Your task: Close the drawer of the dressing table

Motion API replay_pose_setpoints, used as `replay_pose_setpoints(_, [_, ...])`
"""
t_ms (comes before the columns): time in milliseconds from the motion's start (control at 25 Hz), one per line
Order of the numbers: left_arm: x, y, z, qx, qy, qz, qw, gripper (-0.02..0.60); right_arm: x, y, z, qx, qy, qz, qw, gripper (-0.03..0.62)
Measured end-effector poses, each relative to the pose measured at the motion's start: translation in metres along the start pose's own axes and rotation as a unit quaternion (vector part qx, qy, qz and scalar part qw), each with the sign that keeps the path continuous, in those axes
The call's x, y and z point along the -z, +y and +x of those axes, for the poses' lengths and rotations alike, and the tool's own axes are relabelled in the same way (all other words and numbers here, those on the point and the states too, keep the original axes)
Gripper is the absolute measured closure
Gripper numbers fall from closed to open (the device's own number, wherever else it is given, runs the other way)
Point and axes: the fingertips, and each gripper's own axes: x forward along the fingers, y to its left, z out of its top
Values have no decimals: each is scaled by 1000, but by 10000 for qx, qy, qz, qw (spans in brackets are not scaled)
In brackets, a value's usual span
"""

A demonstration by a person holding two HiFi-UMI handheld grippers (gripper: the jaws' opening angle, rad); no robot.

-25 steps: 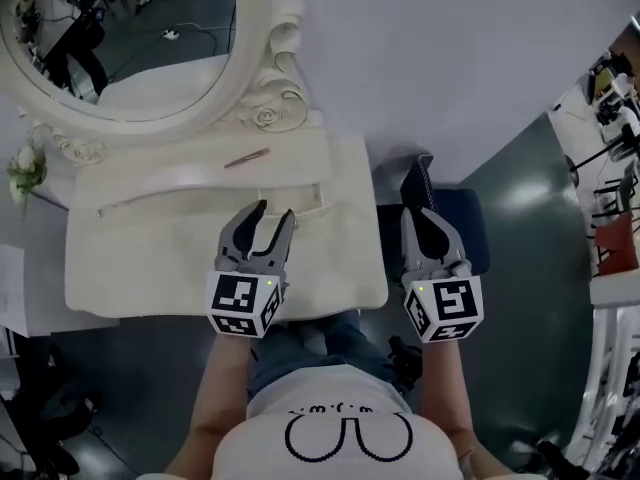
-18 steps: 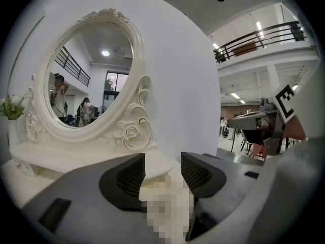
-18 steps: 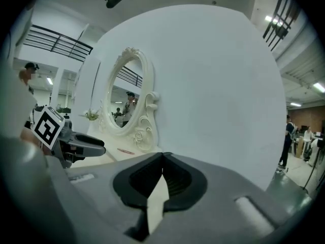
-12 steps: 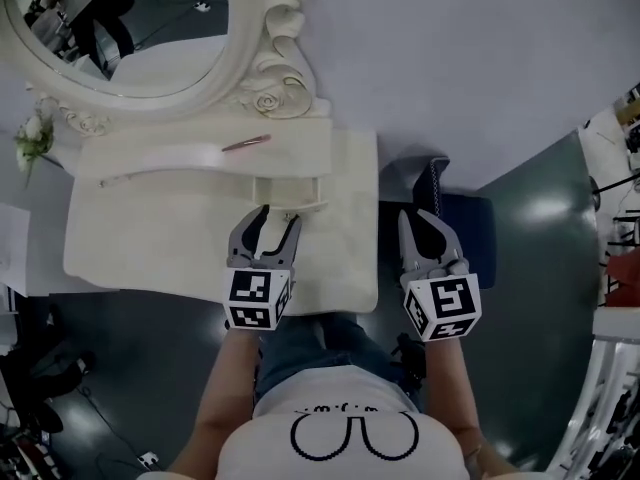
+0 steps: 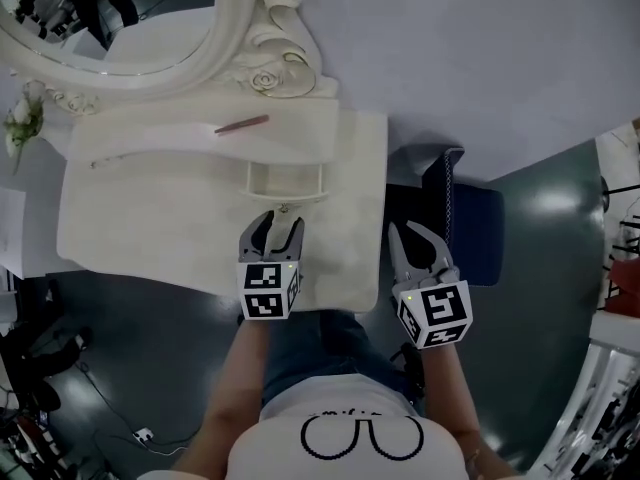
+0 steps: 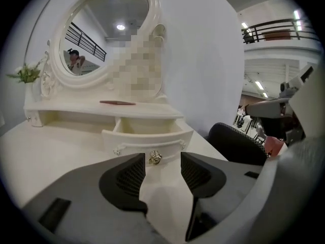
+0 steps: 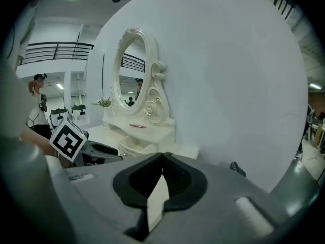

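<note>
Left gripper [image 5: 272, 220] low over the near part of the dressing table [image 5: 140, 223], jaws spread, nothing between the pads. Just beyond its tips, in line with the gap, the small gold knob [image 6: 155, 157] of the drawer [image 5: 285, 180]; whether touched or not, unclear.

Right gripper [image 5: 414, 236] to the right, just off the table's right edge, jaws clenched tip to tip on nothing.

Drawer standing open, out toward the near side from under the low raised shelf, right of the table's middle, curved white front facing the left gripper.

On the shelf, just far and left of the drawer, a slim pinkish-red stick [image 5: 241, 124] lying flat. Farther back, an oval mirror [image 5: 100, 8] in a carved white frame against the wall, with a small sprig of flowers [image 5: 22, 118] at the far left end.

Dark blue chair [image 5: 470, 218] right of the table, just beyond the right gripper.

At the near edge of the head view, a person's forearms and white shirt.
</note>
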Motion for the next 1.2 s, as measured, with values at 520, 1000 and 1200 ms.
replay_pose_setpoints(520, [21,15,21,-262,334,-82,9991,503,10,-9,1,108,114,-5,9999,592])
replay_pose_setpoints(1000, [-2,20,30,-172,256,-75,9995,503,-2,-6,9,88,88,-58,9999,592])
replay_pose_setpoints(1200, [-7,25,40,-153,294,-102,9994,503,-5,-10,12,183,75,-24,9998,592])
